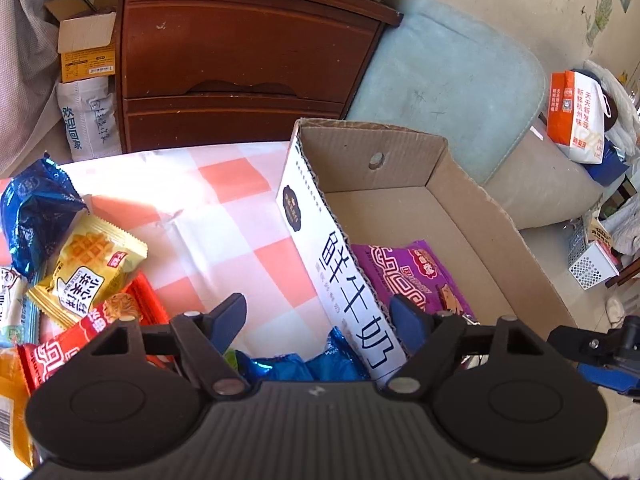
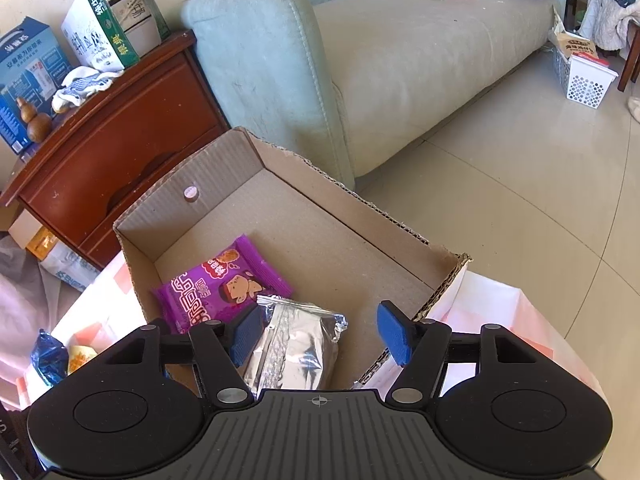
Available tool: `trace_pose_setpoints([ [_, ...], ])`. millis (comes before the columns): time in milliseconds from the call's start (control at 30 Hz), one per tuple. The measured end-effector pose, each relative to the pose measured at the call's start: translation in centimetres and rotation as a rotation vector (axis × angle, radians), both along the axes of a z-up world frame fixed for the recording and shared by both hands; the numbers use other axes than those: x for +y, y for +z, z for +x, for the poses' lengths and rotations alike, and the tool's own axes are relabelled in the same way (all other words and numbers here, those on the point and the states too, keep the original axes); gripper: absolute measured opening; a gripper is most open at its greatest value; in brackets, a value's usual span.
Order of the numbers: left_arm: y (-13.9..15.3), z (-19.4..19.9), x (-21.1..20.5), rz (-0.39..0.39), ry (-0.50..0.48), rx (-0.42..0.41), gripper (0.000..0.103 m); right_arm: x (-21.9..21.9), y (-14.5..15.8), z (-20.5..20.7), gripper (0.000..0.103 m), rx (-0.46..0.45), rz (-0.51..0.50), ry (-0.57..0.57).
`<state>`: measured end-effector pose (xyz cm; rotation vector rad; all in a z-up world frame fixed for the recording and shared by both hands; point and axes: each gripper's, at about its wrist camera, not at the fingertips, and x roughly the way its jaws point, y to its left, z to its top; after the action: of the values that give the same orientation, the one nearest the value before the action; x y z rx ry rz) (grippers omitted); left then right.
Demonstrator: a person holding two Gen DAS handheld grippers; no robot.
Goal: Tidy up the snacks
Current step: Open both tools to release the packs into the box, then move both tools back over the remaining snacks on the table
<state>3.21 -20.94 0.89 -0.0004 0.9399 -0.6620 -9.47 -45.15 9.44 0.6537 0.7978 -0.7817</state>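
An open cardboard box (image 1: pixel 452 184) stands on the checked tablecloth (image 1: pixel 224 216); it also shows in the right wrist view (image 2: pixel 320 216). A purple snack packet (image 1: pixel 412 276) (image 2: pixel 224 284) lies in the box, with a silver foil packet (image 2: pixel 296 344) beside it. My left gripper (image 1: pixel 320 320) is open and straddles the box's printed left wall, above blue wrapped snacks (image 1: pixel 304 364). My right gripper (image 2: pixel 320 334) is open just above the silver packet, apart from it. Loose snacks lie at the left: a yellow waffle packet (image 1: pixel 88 264), a red packet (image 1: pixel 100 332) and a blue bag (image 1: pixel 36 208).
A brown wooden cabinet (image 1: pixel 240 56) stands behind the table, with cartons (image 2: pixel 96 28) on top. A pale green sofa (image 2: pixel 380 60) is behind the box, with bags (image 1: pixel 576 116) on it. A white perforated basket (image 2: pixel 584 80) sits on the tiled floor.
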Motion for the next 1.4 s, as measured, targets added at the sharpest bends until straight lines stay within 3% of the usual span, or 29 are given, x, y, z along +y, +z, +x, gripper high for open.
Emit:
trace_pose_setpoints([
  [233, 0.8, -1.5, 1.8, 0.043, 0.078, 0.015, 0.081, 0.5, 0.0, 0.8, 0.067, -0.009, -0.008, 0.053],
  [433, 2.4, -2.8, 3.3, 0.049, 0.021, -0.033, 0.079, 1.7, 0.6, 1.9, 0.068, -0.021, -0.044, 0.155],
  [633, 5.1, -3.7, 6.1, 0.077, 0.003, -0.118, 0.089, 4.3, 1.8, 2.7, 0.069, -0.079, -0.078, 0.313],
  [900, 6.1, -5.0, 11.9, 0.113, -0.012, -0.14, 0.093, 9.4, 2.7, 3.1, 0.069, -0.12, -0.109, 0.487],
  [1167, 5.8, -6.0, 15.9, 0.152, -0.003, -0.16, 0.094, 14.2, 2.2, 2.9, 0.07, -0.098, -0.125, 0.573],
  [1400, 6.3, -4.8, 19.4, 0.198, 0.027, -0.227, 0.095, 17.0, 1.1, 1.6, 0.07, -0.072, -0.097, 0.589],
])
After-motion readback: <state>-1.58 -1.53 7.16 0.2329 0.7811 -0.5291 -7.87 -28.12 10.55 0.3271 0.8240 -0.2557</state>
